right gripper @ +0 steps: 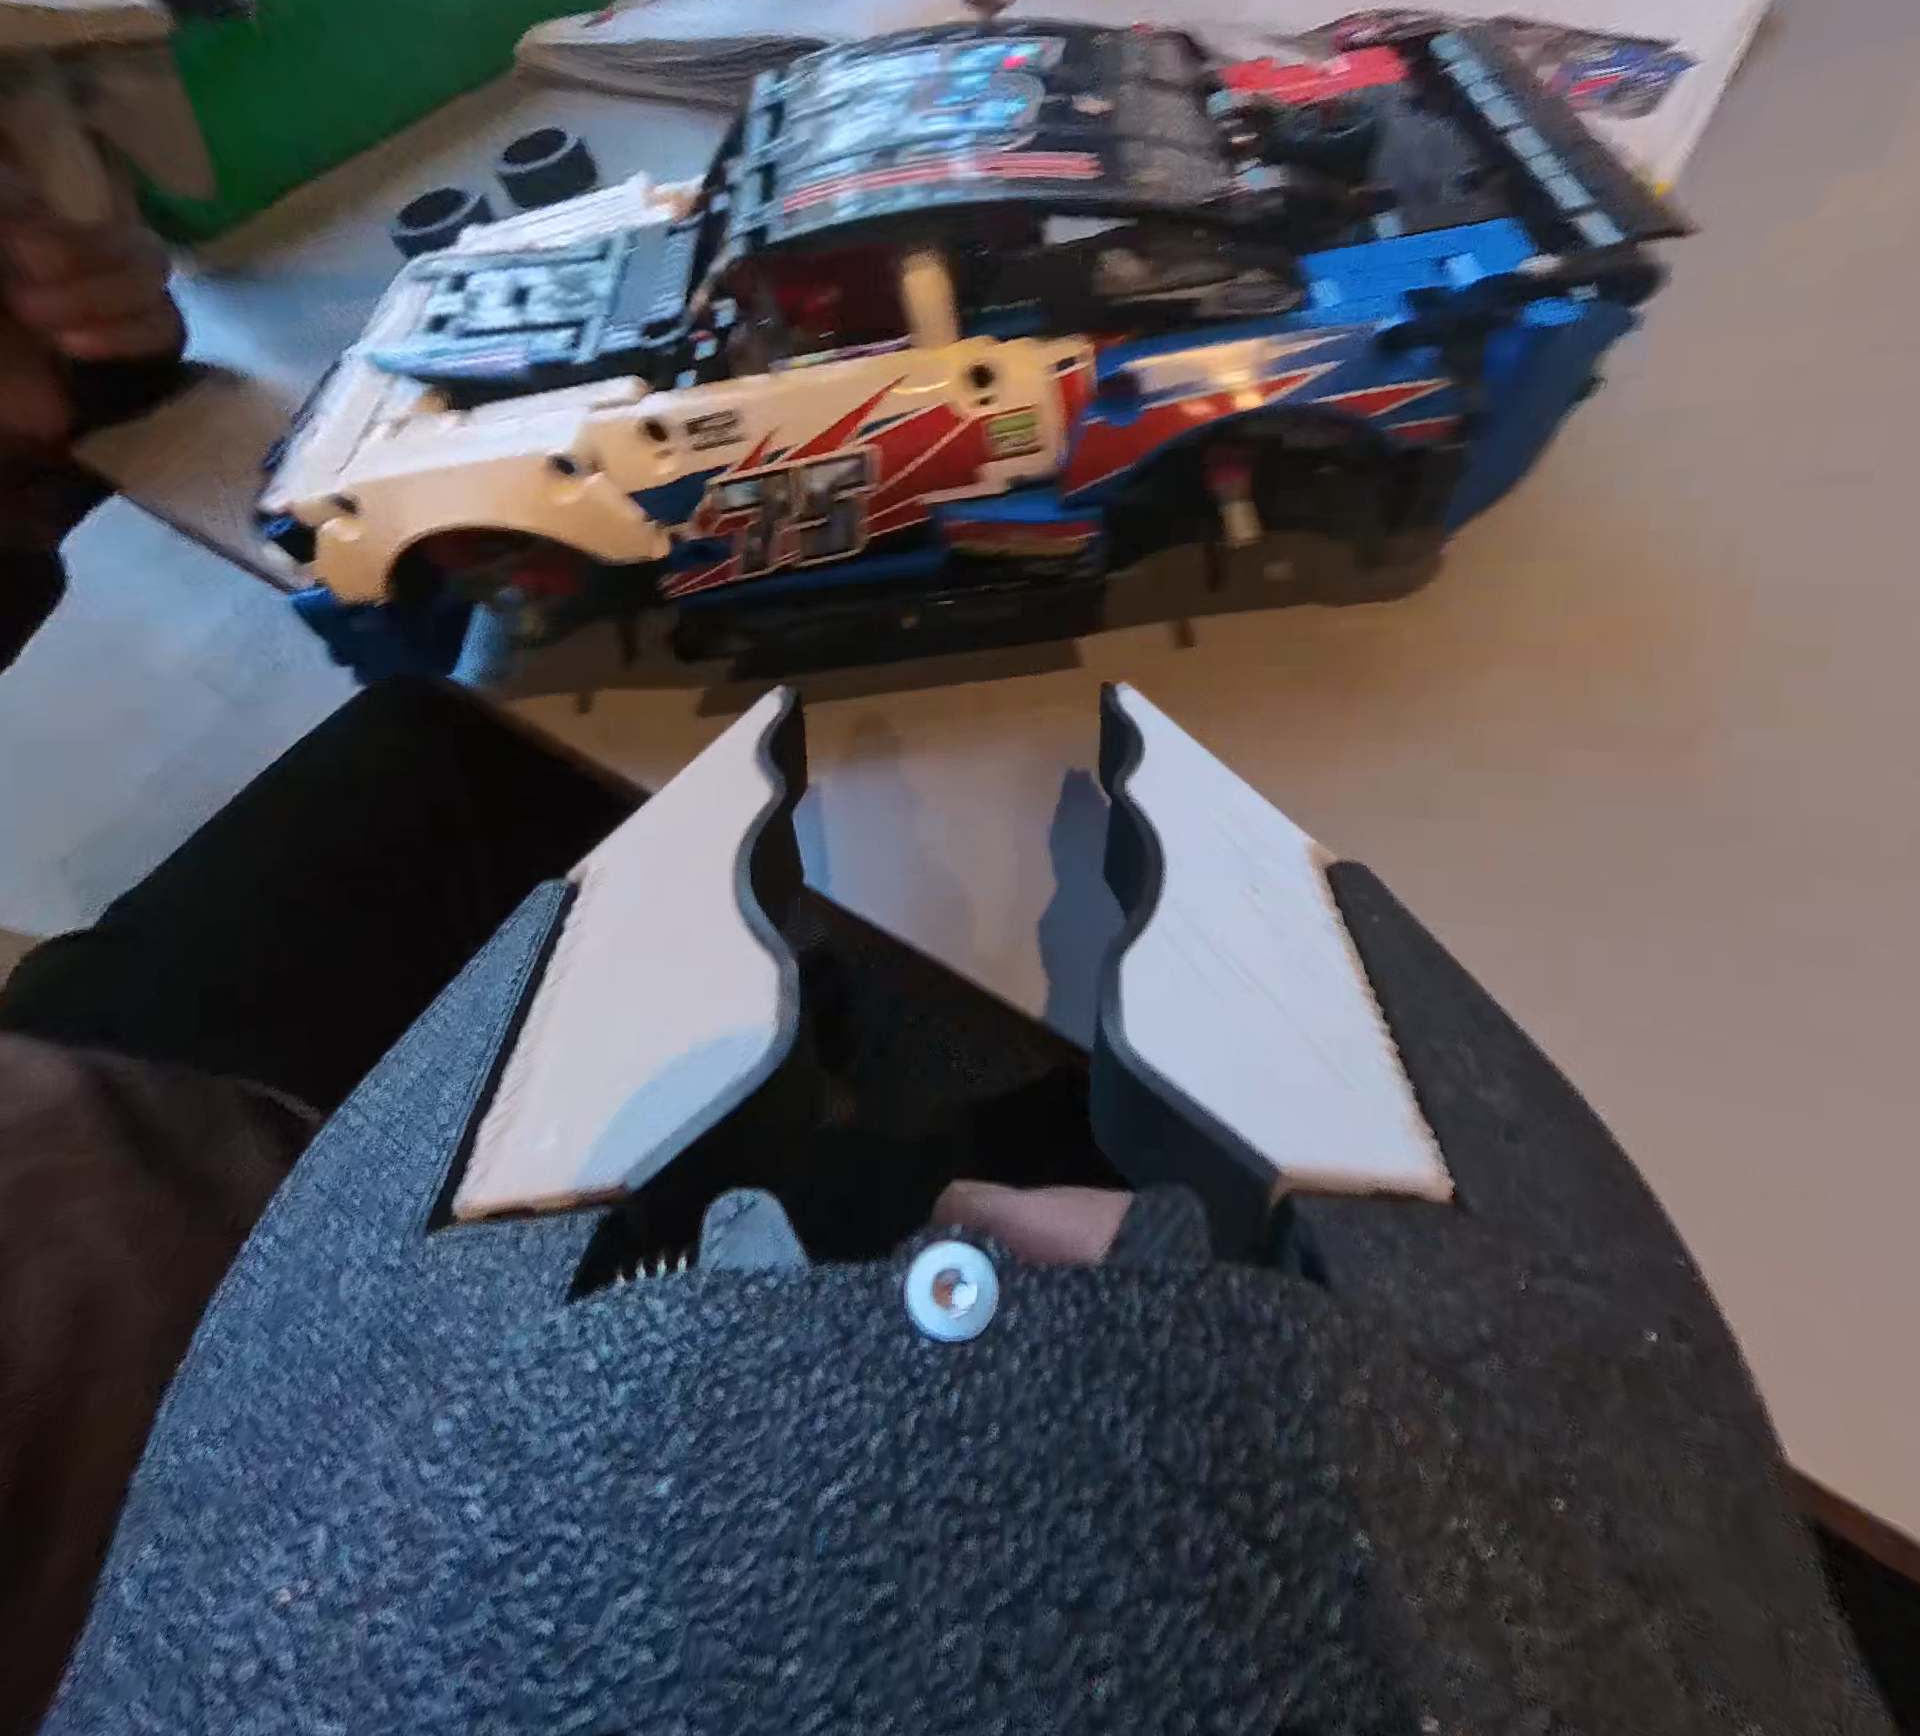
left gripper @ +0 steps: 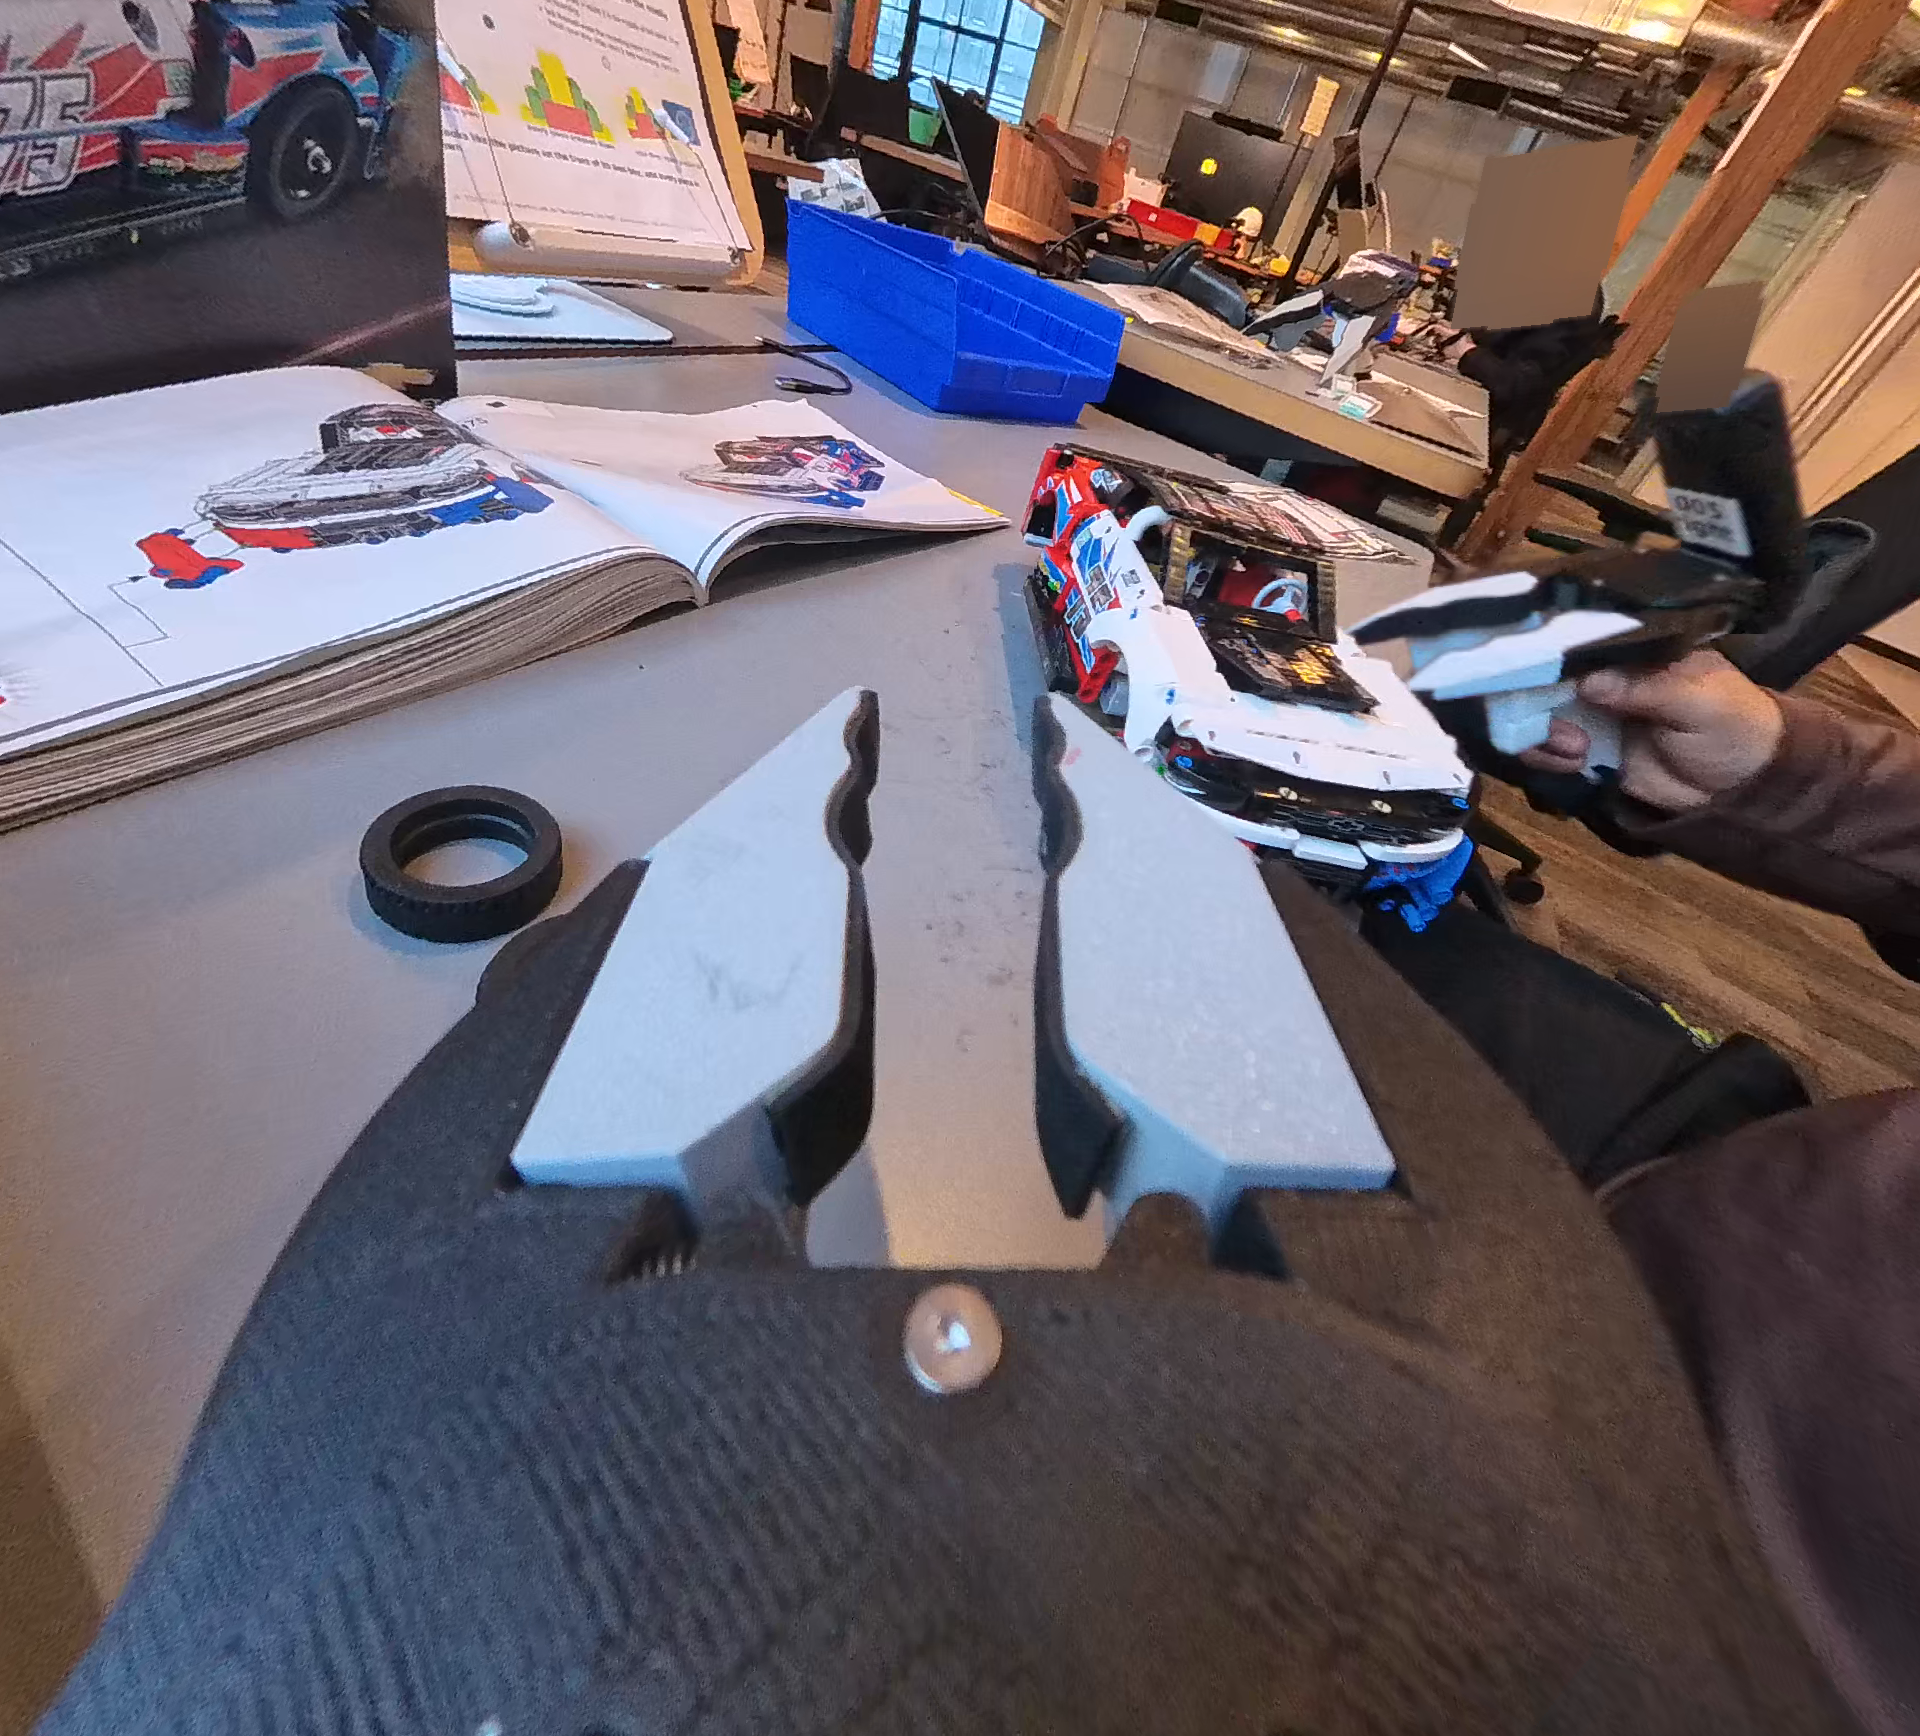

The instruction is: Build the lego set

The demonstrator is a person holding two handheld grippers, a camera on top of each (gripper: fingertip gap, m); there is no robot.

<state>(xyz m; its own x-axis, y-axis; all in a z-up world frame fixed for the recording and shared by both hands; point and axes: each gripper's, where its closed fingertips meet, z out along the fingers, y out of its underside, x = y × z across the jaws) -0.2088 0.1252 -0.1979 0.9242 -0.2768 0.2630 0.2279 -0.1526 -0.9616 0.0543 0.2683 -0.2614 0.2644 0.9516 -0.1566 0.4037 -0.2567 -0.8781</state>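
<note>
The left gripper [left gripper: 954,710] hangs low over the grey table [left gripper: 312,1011] with its two pale fingers parted and nothing between them; only bare tabletop shows in the gap. Just to its left lies a loose black tyre [left gripper: 461,861], flat on the table and apart from the fingers.

The lego car [left gripper: 1236,658] sits near the table's right edge, its white nose pointing toward the camera and hanging slightly past the edge. Seen side-on from the right wrist view, the car [right gripper: 935,398] has a white front, a blue rear and a dark roof, and its wheel arches are empty. Two more black tyres [right gripper: 499,190] stand beyond its front end.

The right gripper [right gripper: 948,720] is held a little short of the car's side, fingers spread wide and empty. In the left wrist view the same right gripper [left gripper: 1392,647] shows by the car's bonnet, gripped by a hand [left gripper: 1662,730] in a dark sleeve.

An open instruction book [left gripper: 436,533] lies on the table behind the tyre, with the set's box [left gripper: 208,86] standing behind it. A blue bin [left gripper: 945,325] rests farther back on the table.
</note>
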